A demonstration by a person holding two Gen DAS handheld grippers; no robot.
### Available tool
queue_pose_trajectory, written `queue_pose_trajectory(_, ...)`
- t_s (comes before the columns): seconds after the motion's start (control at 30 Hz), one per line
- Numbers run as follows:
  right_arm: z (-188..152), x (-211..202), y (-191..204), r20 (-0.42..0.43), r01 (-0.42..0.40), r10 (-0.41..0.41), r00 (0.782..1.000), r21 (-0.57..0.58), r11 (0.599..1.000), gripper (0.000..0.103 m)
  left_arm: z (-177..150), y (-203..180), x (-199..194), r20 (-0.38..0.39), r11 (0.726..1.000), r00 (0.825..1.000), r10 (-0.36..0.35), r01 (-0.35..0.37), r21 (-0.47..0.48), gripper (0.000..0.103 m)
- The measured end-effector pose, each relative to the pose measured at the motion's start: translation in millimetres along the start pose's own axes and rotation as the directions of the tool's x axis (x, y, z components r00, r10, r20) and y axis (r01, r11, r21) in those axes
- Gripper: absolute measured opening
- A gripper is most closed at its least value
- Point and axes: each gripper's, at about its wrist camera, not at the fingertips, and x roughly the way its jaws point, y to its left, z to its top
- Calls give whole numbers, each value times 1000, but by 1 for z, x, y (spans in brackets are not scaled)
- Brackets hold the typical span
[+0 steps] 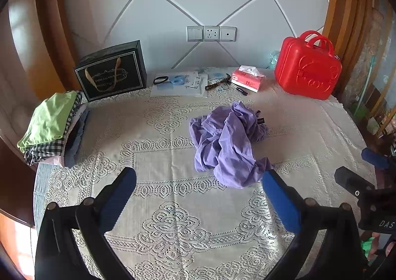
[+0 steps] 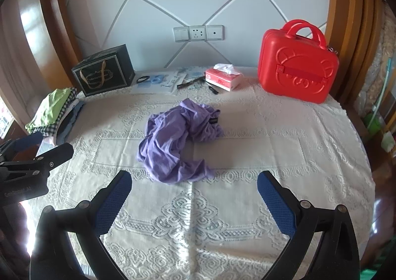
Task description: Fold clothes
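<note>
A crumpled purple garment (image 1: 227, 143) lies in a heap at the middle of the lace-covered table (image 1: 173, 205); it also shows in the right wrist view (image 2: 175, 141). My left gripper (image 1: 199, 181) is open and empty, hovering just in front of the heap, its right finger close to the heap's near edge. My right gripper (image 2: 194, 183) is open and empty, just in front of the garment. Each gripper shows at the edge of the other's view: the right gripper (image 1: 363, 166) and the left gripper (image 2: 49, 146).
A pile of folded clothes (image 1: 52, 126) with a green one on top sits at the table's left edge. At the back stand a black gift bag (image 1: 111, 71), papers with scissors (image 1: 180, 84), a tissue pack (image 1: 247, 78) and a red case (image 1: 308, 67).
</note>
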Motion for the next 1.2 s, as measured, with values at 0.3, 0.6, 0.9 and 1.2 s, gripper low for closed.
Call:
queue_pose_trajectory(0.3, 6, 3, 4, 0, 21, -21, 1000, -5, 1000, 103, -6, -3, 10, -24, 1000, 999, 21, -21, 16, 103)
queue_pose_trajectory(0.6, 11, 2, 5, 5, 25, -25, 1000, -3, 1000, 103, -1, 3, 11, -41, 1000, 999, 0, -1, -4, 103)
queue_pose_trajectory(0.9, 11, 5, 4, 4, 29, -29, 1000, -5, 1000, 103, -1, 5, 16, -61, 1000, 998, -17, 15, -25, 103)
queue_pose_trajectory(1.2, 8, 8, 2, 4, 36, -36, 999, -7, 999, 103, -3, 7, 18, -69, 999, 997, -17, 15, -34, 103)
